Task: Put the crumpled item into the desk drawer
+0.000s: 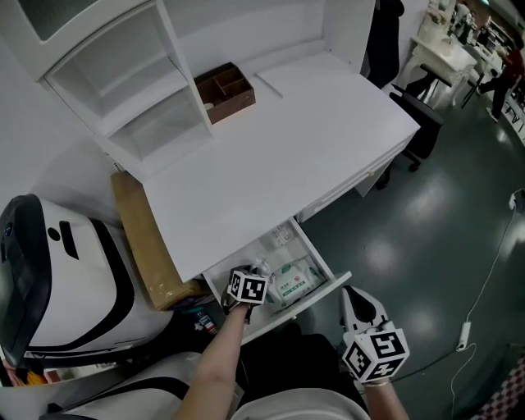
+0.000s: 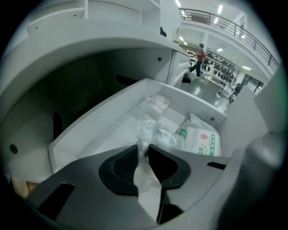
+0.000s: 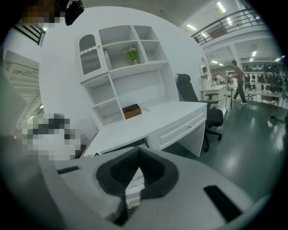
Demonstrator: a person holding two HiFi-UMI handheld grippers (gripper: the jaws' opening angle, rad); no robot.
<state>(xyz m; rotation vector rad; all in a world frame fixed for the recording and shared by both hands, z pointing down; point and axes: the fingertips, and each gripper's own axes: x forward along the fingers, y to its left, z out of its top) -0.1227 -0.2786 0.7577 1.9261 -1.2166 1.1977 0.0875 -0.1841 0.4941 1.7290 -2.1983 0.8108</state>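
Over the open desk drawer (image 1: 316,294), the crumpled plastic (image 2: 150,132) is pinched by the left gripper (image 2: 144,147). It is judged light, soft and springy, best held at a bunched fold. The right gripper (image 3: 138,153) is closed and empty.

A white desk (image 1: 312,139) stands against a plain white wall (image 3: 56,58) and carries a white hutch of open shelves (image 1: 123,90) along its back edge. Just past the desk's far right corner sits a black office chair (image 1: 414,107) on a dark, glossy floor (image 1: 459,213) that mirrors pale patches of light. Beyond that chair, further from the desk, stands another white table (image 1: 447,53) — and the hall behind the desk runs on under bright ceiling strip lights (image 3: 220,6) and a railed upper gallery (image 3: 225,24).
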